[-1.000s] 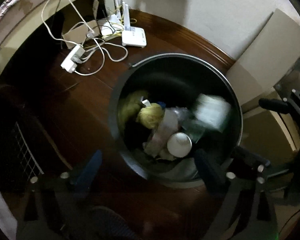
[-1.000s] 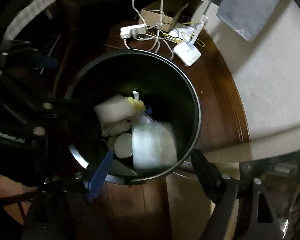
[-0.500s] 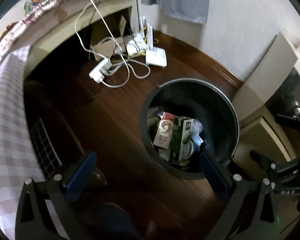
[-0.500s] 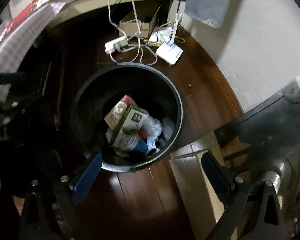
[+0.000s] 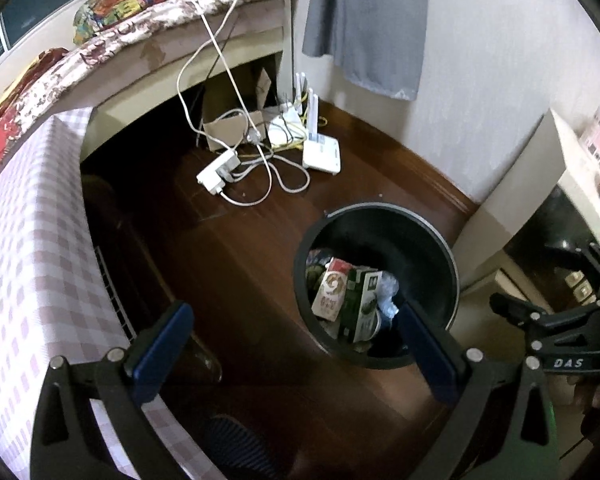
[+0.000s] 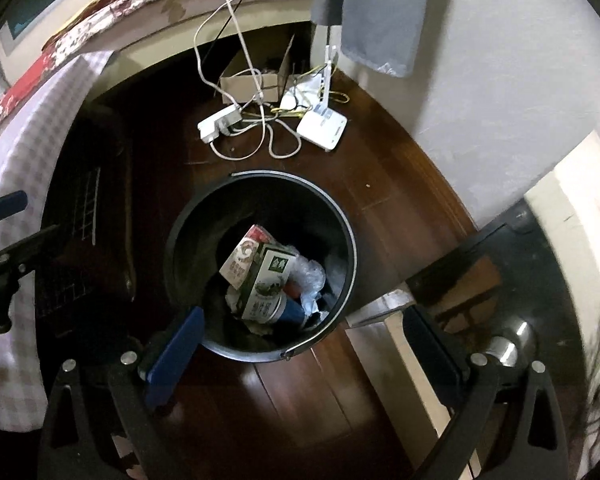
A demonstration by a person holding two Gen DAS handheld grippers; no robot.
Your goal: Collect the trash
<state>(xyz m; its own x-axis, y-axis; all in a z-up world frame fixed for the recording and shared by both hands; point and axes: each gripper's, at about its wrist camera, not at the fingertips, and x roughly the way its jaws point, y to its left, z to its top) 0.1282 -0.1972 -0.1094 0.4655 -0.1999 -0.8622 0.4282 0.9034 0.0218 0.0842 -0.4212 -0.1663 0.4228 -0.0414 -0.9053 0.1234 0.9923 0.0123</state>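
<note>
Two views: both are pointed down at the same corner of the room, so the layout can be cross-checked pretty easily.
Floor (image 6: 380, 184): dark wood boards, with the bin stood on them near the wall.
Bin (image 5: 446, 244): black, round, open-topped; it sits ahead of and below both sets of tongs, a bit right of centre in the left view and a bit left of centre in the right view, so it lies between the two.
Trash: already inside the bin, nothing loose can be made out on the floor around it.
Green carton (image 6: 266, 290): propped on its long axis, leaning up against the pile, top end pointed away from the tongs.
Red-and-white carton (image 6: 242, 258): laid just behind the green one, touching it, tilted the same way.
Crumpled plastic (image 6: 310, 278): wedged to the right of the cartons.
Left tongs (image 5: 290, 350): spread wide, nothing held; the right-hand finger overlaps the bin's near rim in the picture.
Right tongs (image 6: 298, 350): also spread wide and empty, lined up over the near rim.
Nearer hand: honestly too close to call, both seem about equally near.
Next move, as a guess: more trash would have to be looked for elsewhere, since none is seen within reach.
Clutter at the back: a power strip (image 5: 217, 171) and a white router (image 5: 322, 153) in a tangle of cables, well apart from the bin.
</note>
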